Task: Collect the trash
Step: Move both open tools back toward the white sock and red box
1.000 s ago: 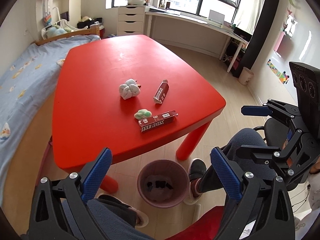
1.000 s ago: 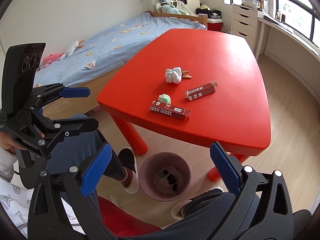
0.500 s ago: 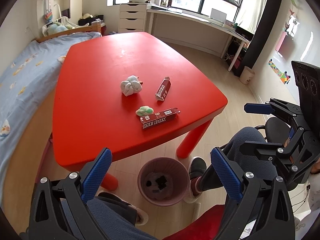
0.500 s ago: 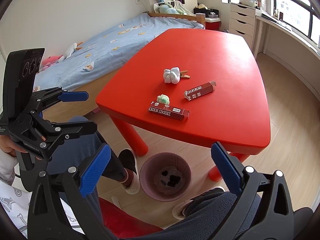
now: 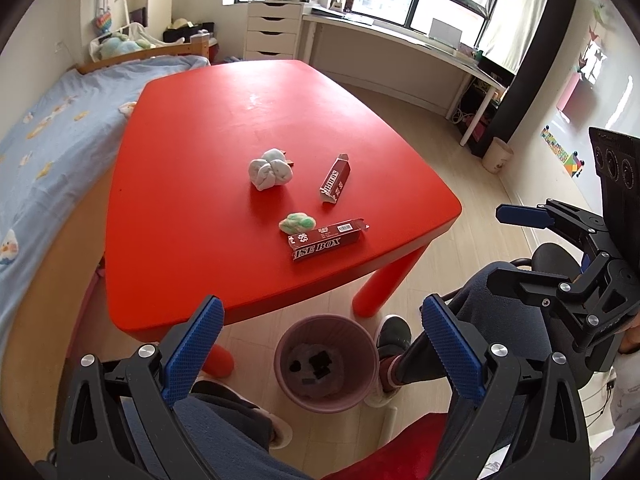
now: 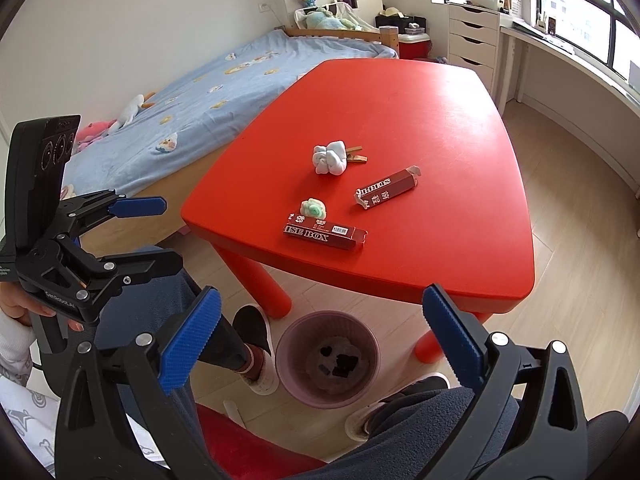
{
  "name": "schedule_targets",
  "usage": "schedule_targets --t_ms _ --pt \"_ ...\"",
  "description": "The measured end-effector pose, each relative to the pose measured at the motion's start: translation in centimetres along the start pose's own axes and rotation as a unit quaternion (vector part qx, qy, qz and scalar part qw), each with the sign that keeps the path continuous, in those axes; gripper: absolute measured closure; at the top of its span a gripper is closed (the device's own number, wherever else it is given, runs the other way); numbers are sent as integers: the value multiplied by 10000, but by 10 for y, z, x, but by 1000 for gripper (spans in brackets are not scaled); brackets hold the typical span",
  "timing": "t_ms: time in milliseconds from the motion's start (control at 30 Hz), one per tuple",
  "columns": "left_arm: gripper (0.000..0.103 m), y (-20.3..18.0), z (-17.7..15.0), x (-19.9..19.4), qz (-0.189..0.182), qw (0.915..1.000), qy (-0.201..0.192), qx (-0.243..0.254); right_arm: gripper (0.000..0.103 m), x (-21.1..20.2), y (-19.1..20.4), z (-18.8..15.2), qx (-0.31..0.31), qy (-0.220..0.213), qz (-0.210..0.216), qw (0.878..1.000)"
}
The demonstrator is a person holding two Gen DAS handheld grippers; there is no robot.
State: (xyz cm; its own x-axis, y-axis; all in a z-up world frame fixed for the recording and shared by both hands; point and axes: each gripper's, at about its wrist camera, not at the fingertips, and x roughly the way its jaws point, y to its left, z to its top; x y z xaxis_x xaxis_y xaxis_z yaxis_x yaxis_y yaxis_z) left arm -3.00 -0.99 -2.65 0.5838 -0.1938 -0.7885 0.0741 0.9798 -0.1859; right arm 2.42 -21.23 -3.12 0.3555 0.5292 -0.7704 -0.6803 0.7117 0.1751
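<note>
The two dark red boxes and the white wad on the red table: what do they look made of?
Long box and short box: printed, slightly glossy cardboard, judging by sharp folded edges and open end flaps. White wad: crumpled tissue or soft paper, matte with rounded folds; cloth is not excluded. Table: smooth moulded plastic, from its sheen.

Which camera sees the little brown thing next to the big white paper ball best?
The right wrist view: the small brown scrap lies fully exposed beside the white paper wad. In the left wrist view the wad hides nearly all of it; only a sliver peeks out.
</note>
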Motion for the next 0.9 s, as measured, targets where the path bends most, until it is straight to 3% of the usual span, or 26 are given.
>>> schedule_targets --t_ms 467,900 --pt "8 25 28 16 204 9995 -23 -240 4 16 -23 35 308 -32 -237 9992" --pt "8 56 77 53 354 9961 99 -806 4 67 -56 82 808 203 -557 9950"
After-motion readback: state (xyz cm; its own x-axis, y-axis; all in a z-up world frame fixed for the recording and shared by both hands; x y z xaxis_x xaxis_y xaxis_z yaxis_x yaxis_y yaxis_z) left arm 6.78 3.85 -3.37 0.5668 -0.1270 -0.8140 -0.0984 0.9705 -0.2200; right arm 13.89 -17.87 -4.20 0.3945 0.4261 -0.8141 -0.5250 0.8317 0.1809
